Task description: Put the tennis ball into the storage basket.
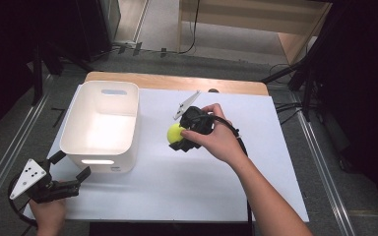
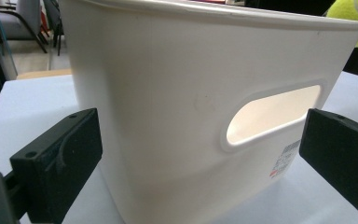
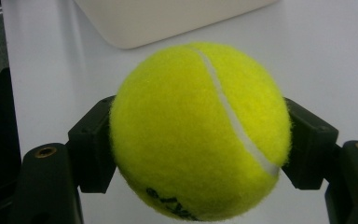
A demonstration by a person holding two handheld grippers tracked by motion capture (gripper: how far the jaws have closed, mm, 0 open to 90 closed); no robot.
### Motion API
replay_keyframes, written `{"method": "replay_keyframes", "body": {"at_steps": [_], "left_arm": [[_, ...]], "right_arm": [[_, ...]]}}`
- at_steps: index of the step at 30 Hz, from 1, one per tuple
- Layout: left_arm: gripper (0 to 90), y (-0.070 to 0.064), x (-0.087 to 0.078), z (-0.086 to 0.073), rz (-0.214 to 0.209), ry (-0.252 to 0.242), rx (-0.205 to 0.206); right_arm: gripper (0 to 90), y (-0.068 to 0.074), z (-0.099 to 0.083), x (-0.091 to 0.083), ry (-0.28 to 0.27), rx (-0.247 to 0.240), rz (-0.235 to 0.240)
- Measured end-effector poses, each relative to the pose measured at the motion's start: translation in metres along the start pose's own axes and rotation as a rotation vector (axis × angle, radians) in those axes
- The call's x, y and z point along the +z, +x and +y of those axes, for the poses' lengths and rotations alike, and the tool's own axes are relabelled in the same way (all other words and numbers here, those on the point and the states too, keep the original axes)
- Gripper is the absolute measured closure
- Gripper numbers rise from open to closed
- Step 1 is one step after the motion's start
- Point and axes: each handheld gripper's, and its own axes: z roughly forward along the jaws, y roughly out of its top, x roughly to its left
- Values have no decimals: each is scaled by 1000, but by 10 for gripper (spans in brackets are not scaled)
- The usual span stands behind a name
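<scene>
Seen from above my side of the table [image 1: 256,162], the high view looks forward and down, taking in the whole white tabletop, both my forearms and the floor beyond. The camera on my left gripper [image 1: 69,172] sits low at the table's near left corner, facing the white bin [image 2: 168,93] from very close, its handle slot between the jaws. The camera on my right gripper [image 1: 177,135] looks along its jaws at a tennis ball [image 3: 200,130] held almost against the lens, tabletop behind. All three views share the bin and the ball; the yellow patch at the left gripper view's top right corner is probably that same ball.
</scene>
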Motion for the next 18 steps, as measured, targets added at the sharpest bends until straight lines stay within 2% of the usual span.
{"method": "replay_keyframes", "body": {"at_steps": [14,16,17,18], "left_arm": [[0,0,0,0,-2,0,0],[0,0,0,0,-2,0,-1],[0,0,0,0,-2,0,-2],[0,1,0,0,-2,0,-1]], "right_arm": [[234,1,18,-1,-5,-20,3],[233,1,21,-2,-9,-35,5],[234,3,22,-2,-4,-26,4],[233,2,24,-2,-11,-39,4]]}}
